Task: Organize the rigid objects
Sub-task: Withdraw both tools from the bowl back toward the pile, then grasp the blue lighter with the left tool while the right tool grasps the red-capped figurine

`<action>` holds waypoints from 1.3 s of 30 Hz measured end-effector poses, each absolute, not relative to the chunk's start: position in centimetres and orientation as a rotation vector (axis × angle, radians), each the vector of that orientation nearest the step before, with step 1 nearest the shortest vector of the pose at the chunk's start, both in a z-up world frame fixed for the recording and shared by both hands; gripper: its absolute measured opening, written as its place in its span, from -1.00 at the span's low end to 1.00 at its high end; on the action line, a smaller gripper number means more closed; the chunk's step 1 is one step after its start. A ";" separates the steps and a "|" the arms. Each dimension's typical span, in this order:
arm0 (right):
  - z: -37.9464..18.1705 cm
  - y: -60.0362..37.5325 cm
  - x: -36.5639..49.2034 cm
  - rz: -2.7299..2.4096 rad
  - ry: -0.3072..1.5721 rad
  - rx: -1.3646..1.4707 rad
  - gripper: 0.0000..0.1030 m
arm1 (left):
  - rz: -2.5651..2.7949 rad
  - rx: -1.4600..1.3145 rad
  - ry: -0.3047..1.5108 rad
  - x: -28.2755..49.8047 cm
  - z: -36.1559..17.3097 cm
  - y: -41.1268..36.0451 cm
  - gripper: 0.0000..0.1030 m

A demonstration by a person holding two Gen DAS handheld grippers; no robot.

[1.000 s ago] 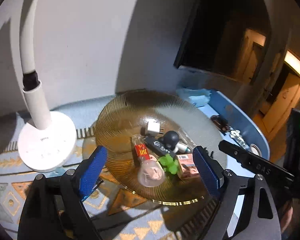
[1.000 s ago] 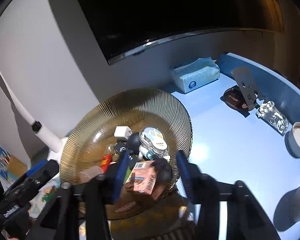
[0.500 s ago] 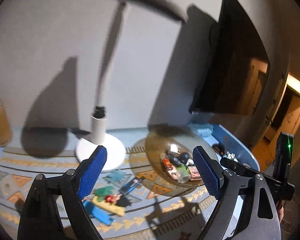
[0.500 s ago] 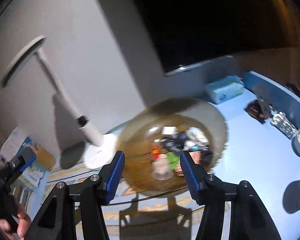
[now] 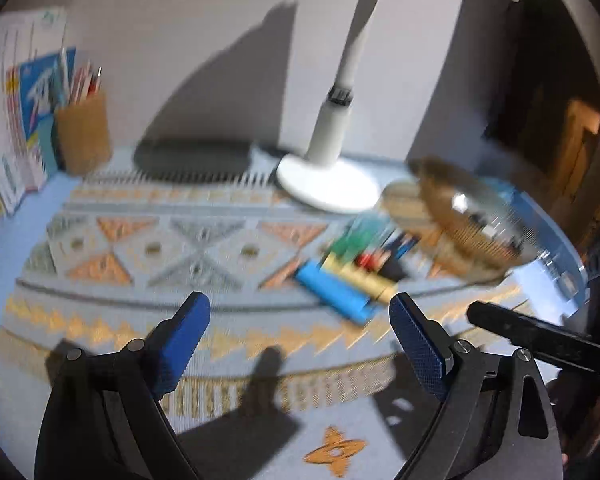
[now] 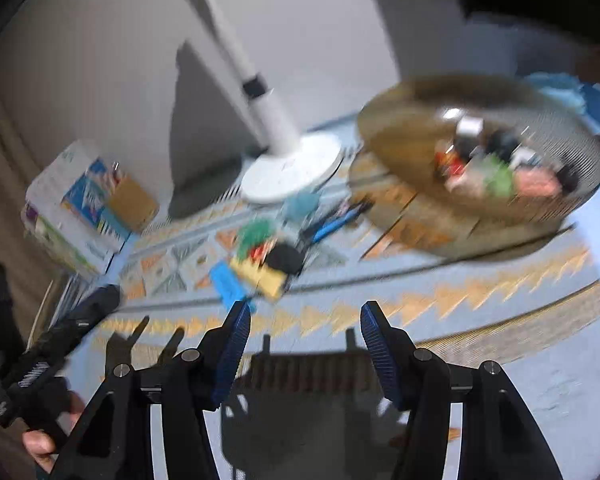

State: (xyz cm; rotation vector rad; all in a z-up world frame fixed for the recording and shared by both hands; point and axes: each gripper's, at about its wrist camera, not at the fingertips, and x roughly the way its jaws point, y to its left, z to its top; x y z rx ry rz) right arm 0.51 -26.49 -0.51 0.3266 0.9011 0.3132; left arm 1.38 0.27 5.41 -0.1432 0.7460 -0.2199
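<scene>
An amber ribbed glass bowl [image 6: 404, 140] sits at the right of the patterned mat and holds several small items, blurred. It also shows in the left wrist view [image 5: 464, 224]. A pile of loose items lies on the mat: a blue block [image 6: 230, 282], a yellow block [image 6: 270, 278], a black piece [image 6: 284, 258], green pieces [image 6: 254, 234]. The pile also shows in the left wrist view [image 5: 354, 276]. My left gripper [image 5: 300, 312] is open and empty, near the mat's front. My right gripper [image 6: 304, 322] is open and empty, in front of the pile.
A white desk lamp [image 5: 328, 184] stands at the back, its base [image 6: 290, 170] beside the bowl. A brown pencil cup [image 5: 84, 132] and books [image 5: 16, 108] stand at the back left. The patterned mat [image 5: 160, 248] covers the blue table.
Both grippers have pulled back from the bowl and swung left. The views now take in the mat and the pile of loose items. Both stay open and empty.
</scene>
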 end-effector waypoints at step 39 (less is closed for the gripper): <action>-2.0 -24.3 10.4 0.387 1.071 0.397 0.09 | -0.231 0.071 0.967 8.0 0.7 -6.3 0.74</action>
